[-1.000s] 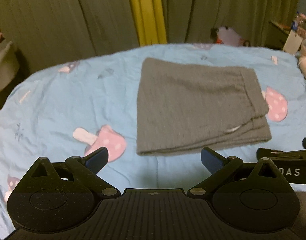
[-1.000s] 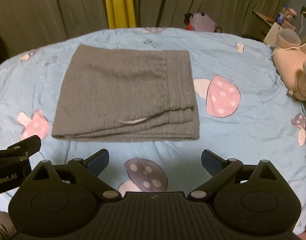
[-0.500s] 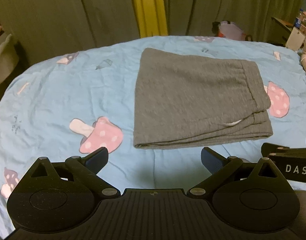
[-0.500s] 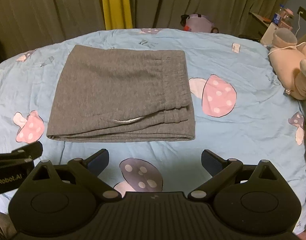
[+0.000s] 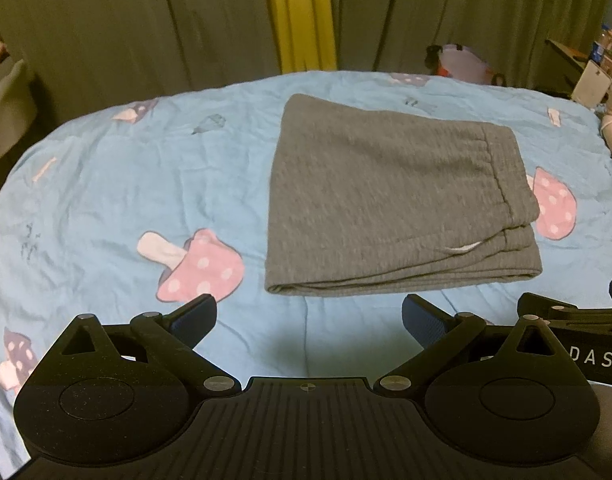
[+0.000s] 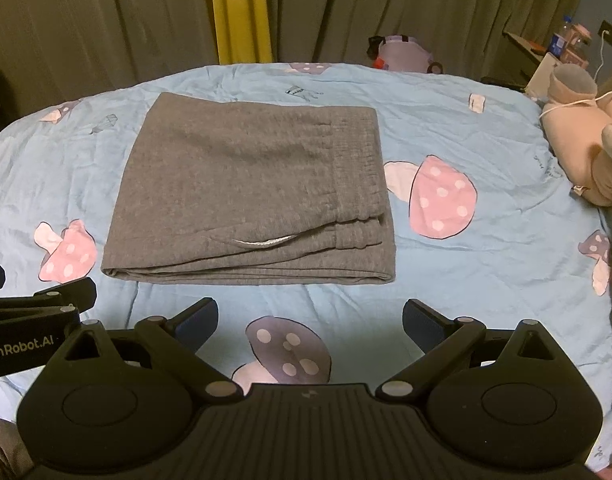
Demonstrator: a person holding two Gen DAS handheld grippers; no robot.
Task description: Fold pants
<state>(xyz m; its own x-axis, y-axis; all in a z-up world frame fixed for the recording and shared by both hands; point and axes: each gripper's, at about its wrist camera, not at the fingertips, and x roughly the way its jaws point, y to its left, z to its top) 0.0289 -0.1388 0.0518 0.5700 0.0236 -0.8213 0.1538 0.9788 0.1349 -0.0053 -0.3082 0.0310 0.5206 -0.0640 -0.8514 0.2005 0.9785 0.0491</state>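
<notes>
We see a bed (image 6: 486,280) with a light blue mushroom-print sheet, dim olive curtains (image 6: 105,20) behind it, one yellow curtain strip (image 6: 241,12), and a cluttered bedside table (image 6: 546,56) at far right.

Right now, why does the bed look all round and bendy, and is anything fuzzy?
Left wrist view: the fisheye lens bows the blue mushroom-print bedsheet into a dome, and the folded grey knit pants look slightly motion-blurred. Right wrist view: same bowing, the pants sharper, the room dim, a soft shadow just ahead of the open right hand-held gripper.
</notes>
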